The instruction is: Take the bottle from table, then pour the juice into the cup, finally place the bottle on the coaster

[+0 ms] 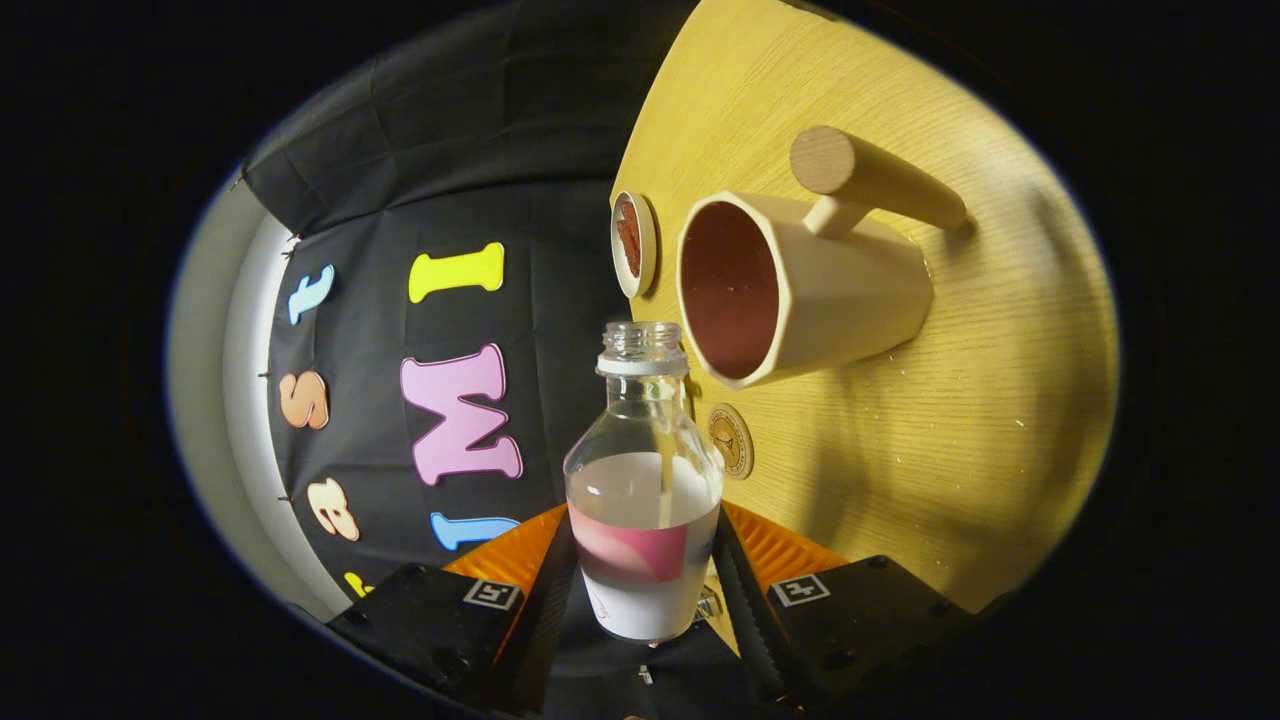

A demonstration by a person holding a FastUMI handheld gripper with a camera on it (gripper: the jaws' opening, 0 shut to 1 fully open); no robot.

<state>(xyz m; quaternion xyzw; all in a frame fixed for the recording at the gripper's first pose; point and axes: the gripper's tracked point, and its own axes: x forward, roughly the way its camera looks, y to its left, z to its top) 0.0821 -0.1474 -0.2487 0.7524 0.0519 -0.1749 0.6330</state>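
Two fingers of the gripper [643, 590] squeeze the open bottle [643, 480] between them, with white juice and no cap, and its mouth points near the rim of the big cup [800, 290] on the wooden table [950, 430], beside two round coasters [731, 440].

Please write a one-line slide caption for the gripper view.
Gripper shut on open bottle, tilted toward the wooden cup on the table.
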